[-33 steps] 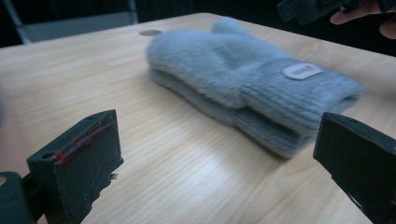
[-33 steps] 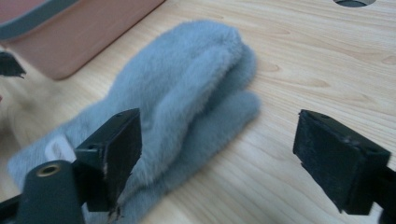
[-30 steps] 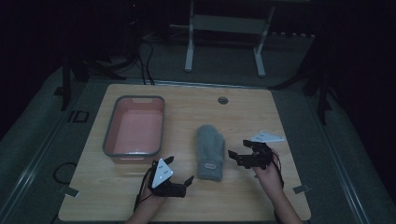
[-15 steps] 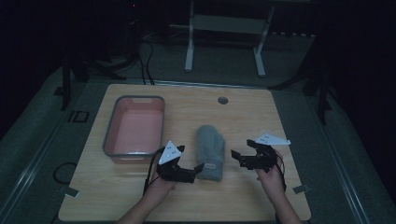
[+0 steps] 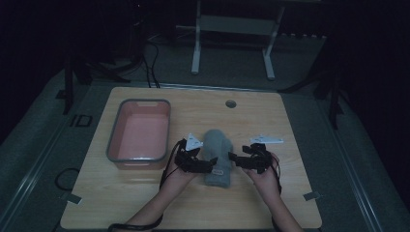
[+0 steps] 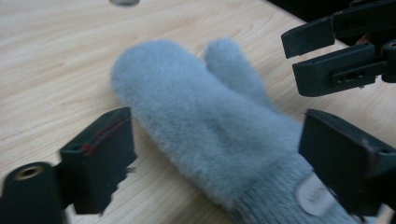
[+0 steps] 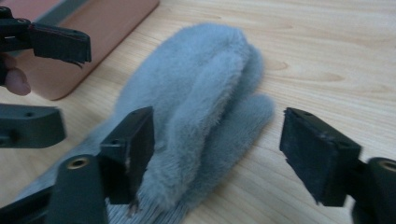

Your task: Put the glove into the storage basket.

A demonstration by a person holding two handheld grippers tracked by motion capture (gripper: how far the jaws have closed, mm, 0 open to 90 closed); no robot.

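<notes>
A grey furry mitten (image 5: 216, 147) lies on the wooden table (image 5: 300, 121), knit cuff toward the person. My left gripper (image 5: 212, 167) reaches in from the left at the cuff end. In the left gripper view its jaws (image 6: 219, 163) straddle the mitten (image 6: 201, 116) near the cuff; they have just been closing, and one pad still stands off the fur. My right gripper (image 5: 233, 156) comes in from the right. Its jaws (image 7: 219, 149) straddle the mitten's (image 7: 196, 93) thumb side; they too have been closing, with a gap left at one pad.
A grey-rimmed pink tray (image 5: 113, 140) stands on the table's left half, close to the left hand. A round cable hole (image 5: 230, 104) sits near the far edge. Beyond the table stands a white frame (image 5: 232, 29) on the dark floor, with cables at the left.
The left hand has moved right and away from the person, up to the mitten's cuff. The right hand has shifted left, so both grippers now flank the mitten.
</notes>
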